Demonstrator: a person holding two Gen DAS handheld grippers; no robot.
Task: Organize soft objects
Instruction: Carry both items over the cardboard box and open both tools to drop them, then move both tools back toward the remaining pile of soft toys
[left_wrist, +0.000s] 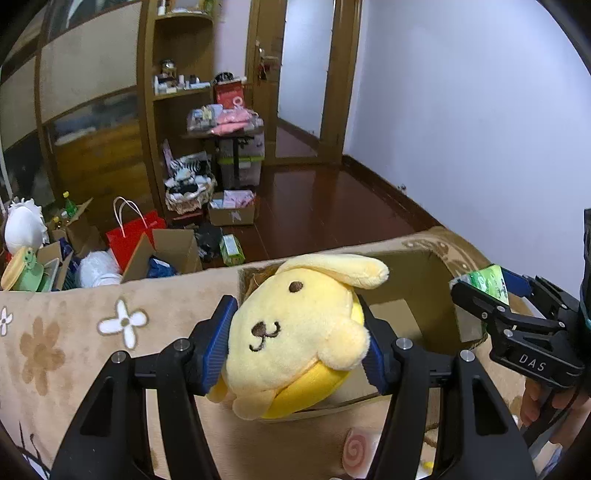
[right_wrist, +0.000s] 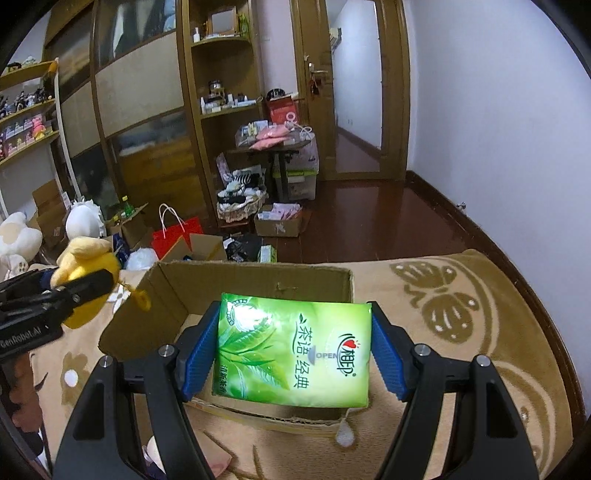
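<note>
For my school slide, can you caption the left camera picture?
Left gripper squeezes a yellow plush dog above an open cardboard box.

Both wrist cams sat close, looking fwd over the cardboard box (right_wrist: 258, 280) toward the doorway; each caught the other gripper at frame edge.

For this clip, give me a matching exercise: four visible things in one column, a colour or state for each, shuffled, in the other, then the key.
Things:
1. yellow plush dog
2. green tissue pack
3. cardboard box
4. red paper bag

States:
A. stands on the floor, white handles up
B. clamped in the right gripper
C. open-topped, on the beige flowered blanket
D. clamped in the left gripper

Pairs: 1-D, 2-B, 3-C, 4-A
</note>
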